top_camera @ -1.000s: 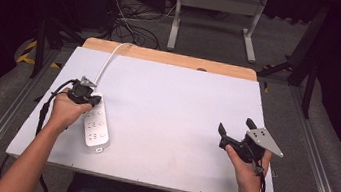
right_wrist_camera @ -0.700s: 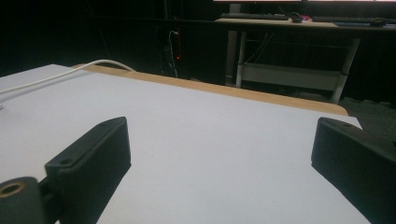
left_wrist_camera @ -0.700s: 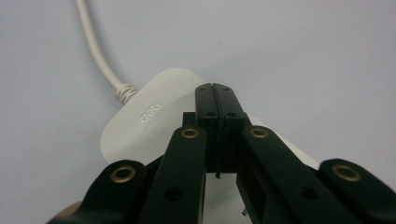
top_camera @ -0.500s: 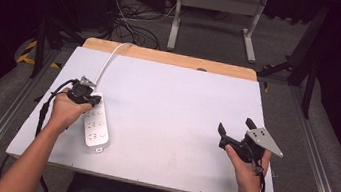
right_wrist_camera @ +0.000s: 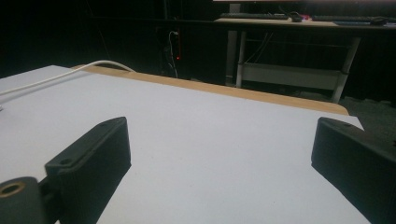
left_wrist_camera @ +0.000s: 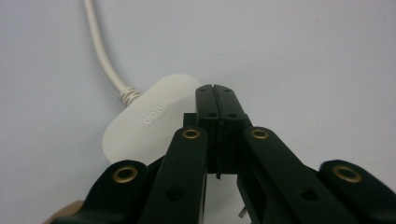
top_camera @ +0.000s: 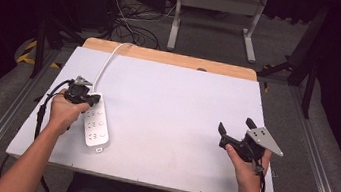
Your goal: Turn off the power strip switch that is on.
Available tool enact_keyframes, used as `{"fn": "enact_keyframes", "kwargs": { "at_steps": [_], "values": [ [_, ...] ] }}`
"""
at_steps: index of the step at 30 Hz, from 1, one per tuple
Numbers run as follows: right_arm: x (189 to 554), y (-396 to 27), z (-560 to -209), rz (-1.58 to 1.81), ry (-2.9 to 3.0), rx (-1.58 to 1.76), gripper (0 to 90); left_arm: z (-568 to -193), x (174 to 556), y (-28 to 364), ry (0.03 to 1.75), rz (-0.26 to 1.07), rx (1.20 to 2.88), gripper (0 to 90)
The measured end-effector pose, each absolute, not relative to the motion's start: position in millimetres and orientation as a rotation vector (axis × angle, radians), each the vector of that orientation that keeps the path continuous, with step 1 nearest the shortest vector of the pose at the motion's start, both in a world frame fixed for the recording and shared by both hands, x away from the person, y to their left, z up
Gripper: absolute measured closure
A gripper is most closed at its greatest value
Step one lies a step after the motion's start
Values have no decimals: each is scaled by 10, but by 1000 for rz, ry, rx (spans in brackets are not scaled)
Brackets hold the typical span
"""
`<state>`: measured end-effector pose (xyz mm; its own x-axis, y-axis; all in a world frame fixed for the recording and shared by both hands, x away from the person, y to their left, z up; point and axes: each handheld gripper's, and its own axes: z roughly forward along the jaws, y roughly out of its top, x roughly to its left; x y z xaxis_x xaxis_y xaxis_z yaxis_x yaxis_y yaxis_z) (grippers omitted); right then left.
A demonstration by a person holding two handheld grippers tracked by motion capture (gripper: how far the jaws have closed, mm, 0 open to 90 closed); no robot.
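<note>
A white power strip (top_camera: 96, 125) lies on the white table (top_camera: 177, 102) at the left, its white cable (top_camera: 107, 64) running to the far edge. My left gripper (top_camera: 93, 98) rests over the strip's cable end, jaws pressed together with nothing between them. In the left gripper view the shut jaws of my left gripper (left_wrist_camera: 216, 95) sit just above the strip's rounded end (left_wrist_camera: 144, 121), next to the cable (left_wrist_camera: 100, 46). My right gripper (top_camera: 235, 126) hovers at the table's right front, jaws wide apart and empty. The right gripper (right_wrist_camera: 219, 140) looks across bare table.
The table's wooden far edge (top_camera: 173, 58) borders a dark floor with tangled cables (top_camera: 133, 25) and a metal desk frame (top_camera: 215, 16). The strip's cable (right_wrist_camera: 60, 74) crosses the far left in the right gripper view. Metal rails run along both sides of the table.
</note>
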<state>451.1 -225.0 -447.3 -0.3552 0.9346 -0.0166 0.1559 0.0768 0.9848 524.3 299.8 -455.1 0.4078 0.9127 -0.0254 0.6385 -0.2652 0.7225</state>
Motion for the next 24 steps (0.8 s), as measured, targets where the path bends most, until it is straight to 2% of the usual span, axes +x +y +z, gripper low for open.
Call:
{"fn": "enact_keyframes", "kwargs": {
  "at_steps": [3,9,10,12,19,24],
  "values": [
    [4509,-2254,-4467,1354,1621,1102,52,-4449,5168,3057,1302,566,1905,900],
    [4503,-2272,-4463,1358,1614,1109,52,-4150,4875,3200,1211,719,1628,900],
    [4500,-2272,-4461,1359,1613,1110,52,-4150,4875,3200,1211,719,1628,900],
    [4490,-2265,-4458,1364,1613,1112,52,-4082,4736,3259,1172,812,1506,900],
    [4489,-2266,-4461,1361,1611,1111,52,-4050,4393,3425,1189,967,1306,900],
    [4489,-2277,-4462,1356,1604,1118,52,-4060,4192,3521,1212,1028,1229,900]
  ]
}}
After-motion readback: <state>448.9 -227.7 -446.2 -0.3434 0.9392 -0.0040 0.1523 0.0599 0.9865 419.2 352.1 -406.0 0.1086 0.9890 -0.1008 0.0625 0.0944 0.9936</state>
